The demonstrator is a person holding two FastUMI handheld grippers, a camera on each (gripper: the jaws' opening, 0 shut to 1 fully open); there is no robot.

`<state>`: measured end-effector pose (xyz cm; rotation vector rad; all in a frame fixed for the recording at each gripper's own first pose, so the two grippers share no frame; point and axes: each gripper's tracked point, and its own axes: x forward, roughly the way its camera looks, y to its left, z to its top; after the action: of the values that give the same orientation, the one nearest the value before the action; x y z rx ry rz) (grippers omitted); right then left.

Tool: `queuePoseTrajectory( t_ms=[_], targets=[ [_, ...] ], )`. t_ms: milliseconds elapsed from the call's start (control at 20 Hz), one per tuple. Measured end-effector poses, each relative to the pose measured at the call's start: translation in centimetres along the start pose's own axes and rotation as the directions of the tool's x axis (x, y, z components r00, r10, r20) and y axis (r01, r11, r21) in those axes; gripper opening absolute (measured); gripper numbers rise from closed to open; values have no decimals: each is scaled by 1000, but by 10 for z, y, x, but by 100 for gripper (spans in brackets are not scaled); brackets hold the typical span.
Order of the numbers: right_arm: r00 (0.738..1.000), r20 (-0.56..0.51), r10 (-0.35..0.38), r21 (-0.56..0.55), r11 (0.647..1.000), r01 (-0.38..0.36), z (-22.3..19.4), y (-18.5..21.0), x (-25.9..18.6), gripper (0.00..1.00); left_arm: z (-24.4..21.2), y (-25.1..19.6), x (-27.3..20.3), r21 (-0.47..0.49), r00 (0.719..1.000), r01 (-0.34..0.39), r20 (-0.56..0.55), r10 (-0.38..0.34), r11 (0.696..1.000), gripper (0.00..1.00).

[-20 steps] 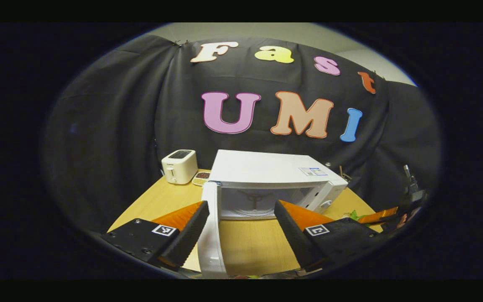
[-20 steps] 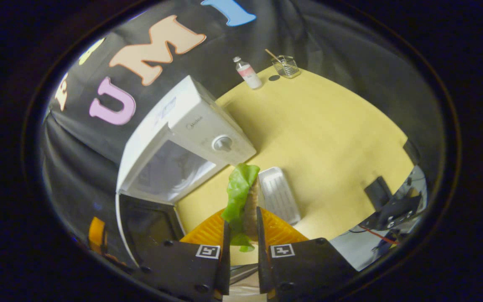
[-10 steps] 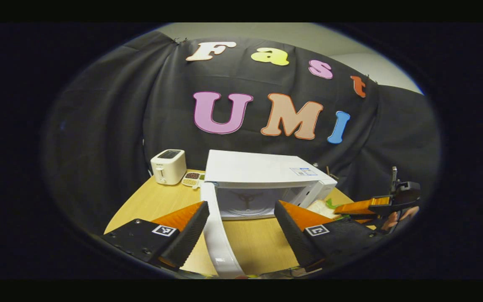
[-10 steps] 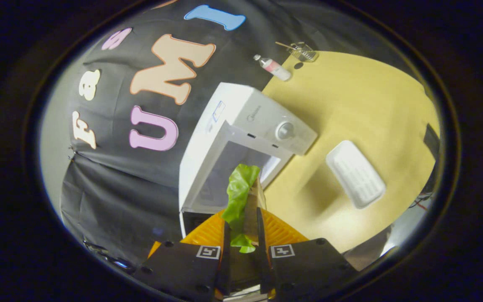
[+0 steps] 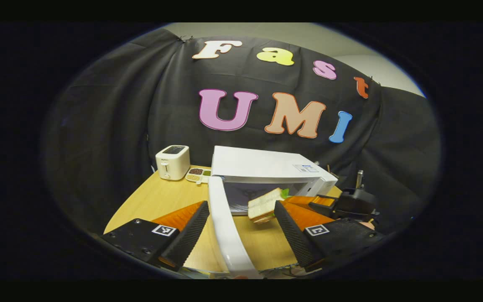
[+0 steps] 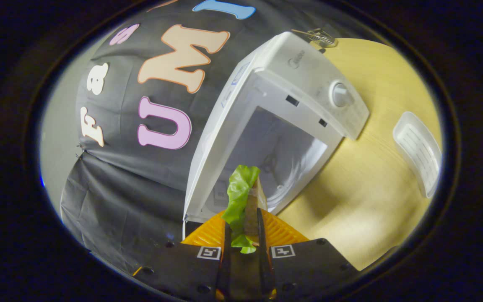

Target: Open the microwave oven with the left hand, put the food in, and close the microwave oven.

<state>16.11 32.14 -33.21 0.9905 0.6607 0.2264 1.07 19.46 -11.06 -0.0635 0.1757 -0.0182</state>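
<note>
at the mouth of the open microwave (image 6: 292,126), the right gripper (image 6: 241,228) is clamped on one sandwich (image 6: 245,201) with lettuce. its cavity holds nothing else. left gripper (image 5: 241,226) spread wide, holding nothing, astride the swung-out door (image 5: 229,226). one toaster (image 5: 172,162), one white tray (image 6: 419,153).

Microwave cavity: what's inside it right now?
The microwave stands open; a turntable hub shows on its floor, no food. The sandwich, held by the right gripper, covers the near corner.
</note>
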Motion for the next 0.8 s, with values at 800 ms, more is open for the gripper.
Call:
queuePoseTrajectory(
  t_ms=[800],
  targets=[
    [949, 194, -248, -402, 863, 307, 58, -63, 89, 27, -18, 71, -23, -13, 982, -185, -32, 184, 983, 95]
  ],
)
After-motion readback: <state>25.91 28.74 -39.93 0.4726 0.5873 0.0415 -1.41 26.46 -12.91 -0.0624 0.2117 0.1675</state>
